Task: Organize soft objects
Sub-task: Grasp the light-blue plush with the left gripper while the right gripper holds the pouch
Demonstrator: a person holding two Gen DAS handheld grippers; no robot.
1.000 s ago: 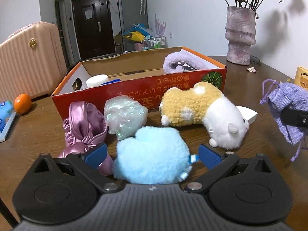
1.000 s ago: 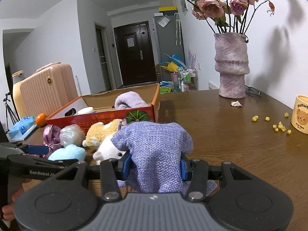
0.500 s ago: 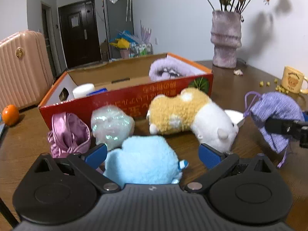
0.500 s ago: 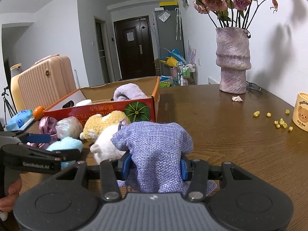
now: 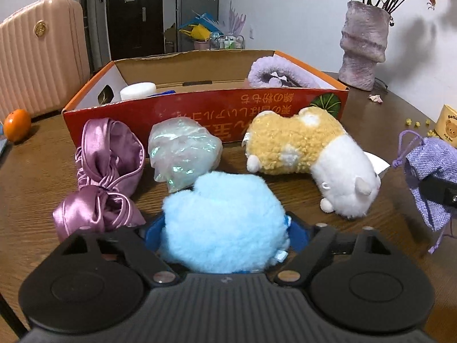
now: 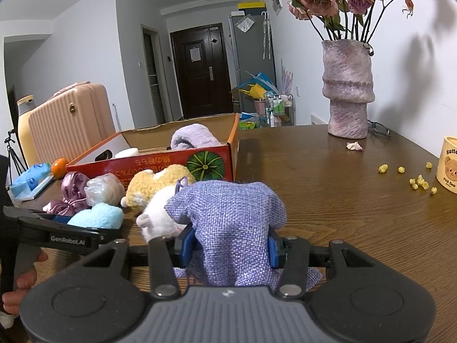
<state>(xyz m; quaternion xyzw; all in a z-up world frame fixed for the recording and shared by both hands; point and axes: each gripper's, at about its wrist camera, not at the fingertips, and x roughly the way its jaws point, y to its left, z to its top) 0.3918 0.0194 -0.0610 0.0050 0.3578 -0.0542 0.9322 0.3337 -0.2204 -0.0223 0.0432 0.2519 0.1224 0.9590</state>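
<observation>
My left gripper (image 5: 224, 235) is shut on a fluffy light-blue plush (image 5: 222, 223), its blue pads pressed into both sides. Beyond it on the table lie a pink satin pouch (image 5: 105, 168), an iridescent wrapped bundle (image 5: 182, 148) and a yellow-and-white plush animal (image 5: 311, 154). Behind them stands the red cardboard box (image 5: 205, 105), holding a lilac fleece item (image 5: 280, 71). My right gripper (image 6: 230, 247) is shut on a purple woven drawstring bag (image 6: 231, 214), held to the right of the plush animal (image 6: 160, 191). The blue plush (image 6: 97, 215) also shows in the right wrist view.
A pink vase with dried roses (image 6: 347, 85) stands at the back right. A bear mug (image 6: 450, 165) and scattered yellow crumbs (image 6: 420, 181) lie at the right. An orange (image 5: 17, 124) and a pink suitcase (image 5: 42, 54) are at the left.
My left gripper has closed from open onto the blue plush. The right gripper keeps hold of the purple bag and has barely moved.
</observation>
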